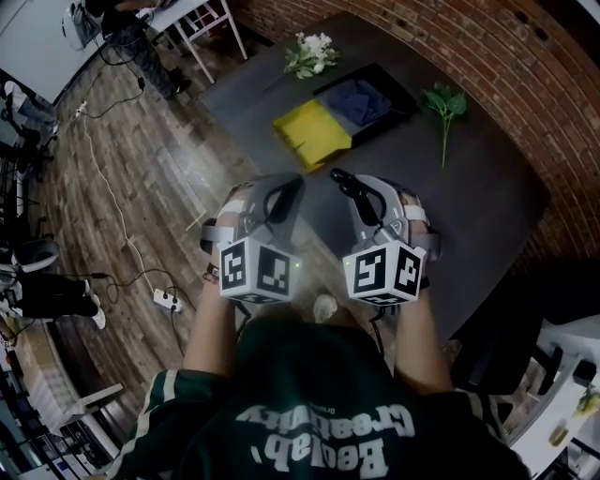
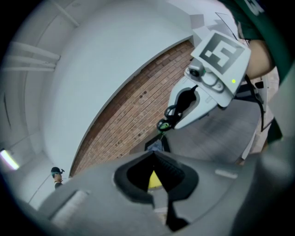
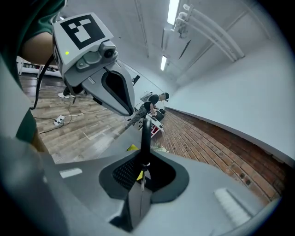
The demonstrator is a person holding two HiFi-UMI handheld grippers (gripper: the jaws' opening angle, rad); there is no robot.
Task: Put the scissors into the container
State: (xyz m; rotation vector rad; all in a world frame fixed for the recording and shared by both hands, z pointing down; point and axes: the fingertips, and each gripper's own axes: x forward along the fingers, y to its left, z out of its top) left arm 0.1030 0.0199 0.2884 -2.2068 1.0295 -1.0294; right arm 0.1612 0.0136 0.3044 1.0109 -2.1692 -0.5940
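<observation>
My right gripper (image 1: 361, 199) is shut on a pair of scissors (image 1: 344, 180) whose black handle sticks out past the jaws. In the right gripper view the scissors (image 3: 144, 131) stand clamped between the jaws, blade toward the camera, at the gripper (image 3: 144, 154). My left gripper (image 1: 281, 192) is beside it, jaws together with nothing in them, and its own view shows the tips meeting (image 2: 153, 154). That view also shows the scissors' handle loops (image 2: 171, 114). Ahead on the dark table (image 1: 487, 197) lie a yellow container (image 1: 311, 131) and a black tray (image 1: 394, 94) with blue cloth.
White flowers (image 1: 311, 54) and a green sprig (image 1: 444, 103) lie on the table. A brick wall (image 1: 525, 66) runs behind it. On the wooden floor to the left are a power strip (image 1: 169, 300), cables and a white chair (image 1: 211, 23). A person (image 3: 154, 99) stands far off.
</observation>
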